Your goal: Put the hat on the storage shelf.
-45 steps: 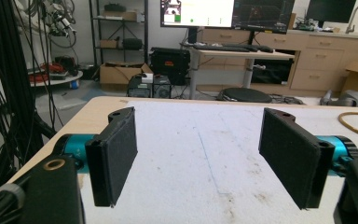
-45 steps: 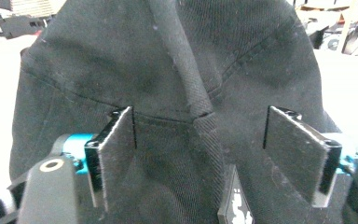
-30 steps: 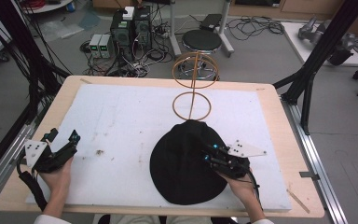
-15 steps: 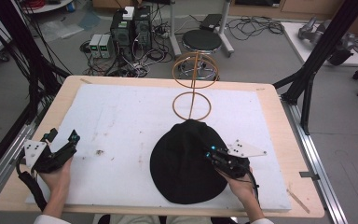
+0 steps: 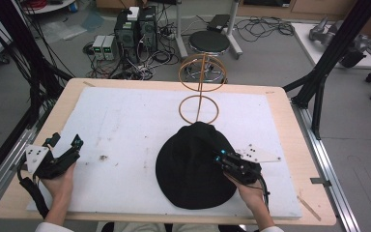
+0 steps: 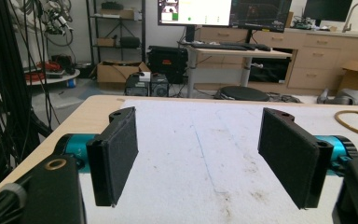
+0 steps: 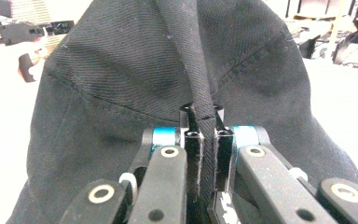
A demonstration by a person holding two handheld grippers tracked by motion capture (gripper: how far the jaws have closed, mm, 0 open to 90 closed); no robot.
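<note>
With the right tool point(image 7: 204, 140) clamped on a fold of the black hat point(image 5: 193, 164) lying on the bench point(image 5: 125, 121), probably its brim, lift slowly toward the wooden ring stand point(image 5: 200, 89), while the left tool point(image 6: 200, 154) waits wide open.

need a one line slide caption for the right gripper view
Right gripper with its jaws shut on a raised fold of the black hat.
</note>
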